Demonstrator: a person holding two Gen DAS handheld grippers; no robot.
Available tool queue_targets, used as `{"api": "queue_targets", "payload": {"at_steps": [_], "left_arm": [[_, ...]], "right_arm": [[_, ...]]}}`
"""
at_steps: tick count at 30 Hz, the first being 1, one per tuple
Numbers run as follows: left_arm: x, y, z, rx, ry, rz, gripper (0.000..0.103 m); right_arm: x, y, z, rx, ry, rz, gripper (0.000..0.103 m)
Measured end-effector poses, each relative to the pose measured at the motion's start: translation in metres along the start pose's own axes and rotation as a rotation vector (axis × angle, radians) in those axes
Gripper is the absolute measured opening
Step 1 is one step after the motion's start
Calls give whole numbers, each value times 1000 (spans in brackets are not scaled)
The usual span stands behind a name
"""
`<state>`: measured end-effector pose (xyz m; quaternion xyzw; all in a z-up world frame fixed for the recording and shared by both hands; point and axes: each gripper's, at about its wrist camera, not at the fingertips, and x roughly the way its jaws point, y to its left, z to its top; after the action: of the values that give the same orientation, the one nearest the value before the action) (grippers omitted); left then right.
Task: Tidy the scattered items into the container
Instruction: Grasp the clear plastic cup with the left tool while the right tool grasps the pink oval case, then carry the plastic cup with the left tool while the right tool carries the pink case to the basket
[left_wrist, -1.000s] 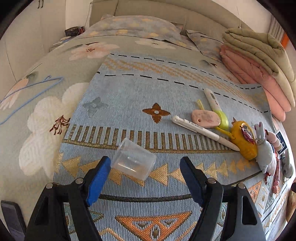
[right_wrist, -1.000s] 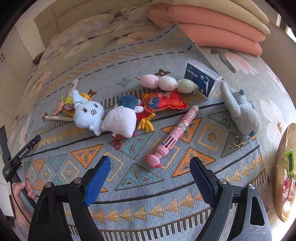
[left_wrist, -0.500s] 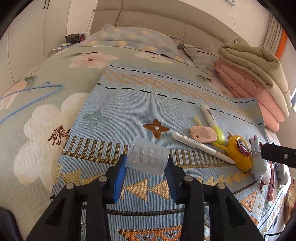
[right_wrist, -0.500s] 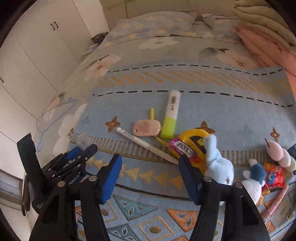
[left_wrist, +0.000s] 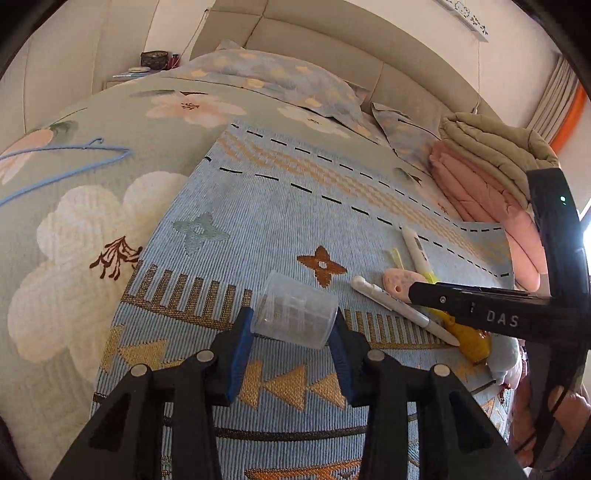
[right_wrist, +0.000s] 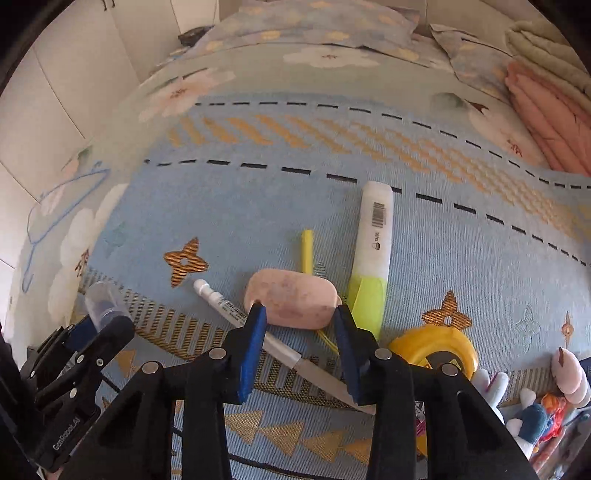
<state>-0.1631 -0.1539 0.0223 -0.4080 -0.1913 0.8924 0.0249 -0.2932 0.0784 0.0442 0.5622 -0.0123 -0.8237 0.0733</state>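
Gripping the clear cup (left_wrist: 295, 314) on its side, your left gripper (left_wrist: 291, 334) holds it over the patterned mat (left_wrist: 288, 206). Your right gripper (right_wrist: 300, 323), jaws just closing, brackets the pink eraser (right_wrist: 291, 297) on that mat; contact unclear. Beyond lies the highlighter (right_wrist: 373, 251).

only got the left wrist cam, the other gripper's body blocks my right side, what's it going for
Observer: The right gripper is at the pink oval thing. Its jaws have just been closing, with the thing's near edge between them.
Operator: gripped yet
Observer: Cannot tell. The pads overlap its near edge, but contact is unclear.
Operator: anything crowding it
Observer: The highlighter has its green end just outside the right-hand pad, and the white pen passes under the other pad.
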Motion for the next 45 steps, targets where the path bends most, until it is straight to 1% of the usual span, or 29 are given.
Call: {"api": "queue_targets", "payload": {"at_steps": [1, 2, 3, 4, 7, 8, 10, 13, 14, 15, 19, 23, 26, 29, 32, 34, 38, 41, 45], "left_arm": [[0, 1, -1, -7, 0, -3, 36], [0, 1, -1, -11, -1, -7, 36], [0, 2, -1, -15, -1, -12, 36], [0, 3, -2, -20, -2, -18, 36], [0, 7, -2, -39, -2, -39, 36], [0, 8, -2, -44, -3, -45, 36], [0, 9, -2, -50, -3, -51, 36], [0, 8, -2, -47, -3, -48, 36], [0, 8, -2, -45, -4, -47, 36], [0, 7, -2, -43, -4, -45, 36], [-1, 7, -2, -41, -5, -50, 36], [-4, 4, 0, -37, -7, -60, 36], [-10, -5, 3, -19, -22, -80, 36], [-18, -24, 7, 26, -37, -91, 36], [-24, -48, 9, 80, -43, -107, 36], [-31, -68, 9, 111, -48, -145, 36], [-46, -121, 3, 221, -50, -201, 36], [-59, -167, -7, 314, -47, -234, 36], [-77, -230, -28, 415, -34, -324, 36]], "right_arm": [[4, -5, 2, 47, 18, 50, 48], [8, -9, 3, 87, 25, 95, 58], [8, -10, 4, 110, 17, 110, 62], [9, -8, 6, 113, 6, 98, 64], [13, 4, 12, 79, -20, 31, 65], [16, 8, 13, 64, -23, 14, 69], [22, 18, 15, 25, -36, -28, 72], [25, 27, 12, -24, -68, -95, 71], [23, 27, 10, -24, -84, -102, 64], [21, 26, 9, -17, -96, -100, 60], [6, 13, 2, 44, -110, -53, 59], [-29, -1, -11, 103, -136, 11, 59], [-53, -3, -22, 121, -153, 20, 59], [-82, -18, -41, 133, -154, 9, 59], [-113, -42, -64, 169, -165, -10, 59], [-133, -62, -82, 198, -177, -24, 59], [-172, -101, -123, 273, -198, -42, 59], [-202, -132, -161, 328, -218, -73, 59], [-239, -179, -213, 434, -245, -90, 59]]}}
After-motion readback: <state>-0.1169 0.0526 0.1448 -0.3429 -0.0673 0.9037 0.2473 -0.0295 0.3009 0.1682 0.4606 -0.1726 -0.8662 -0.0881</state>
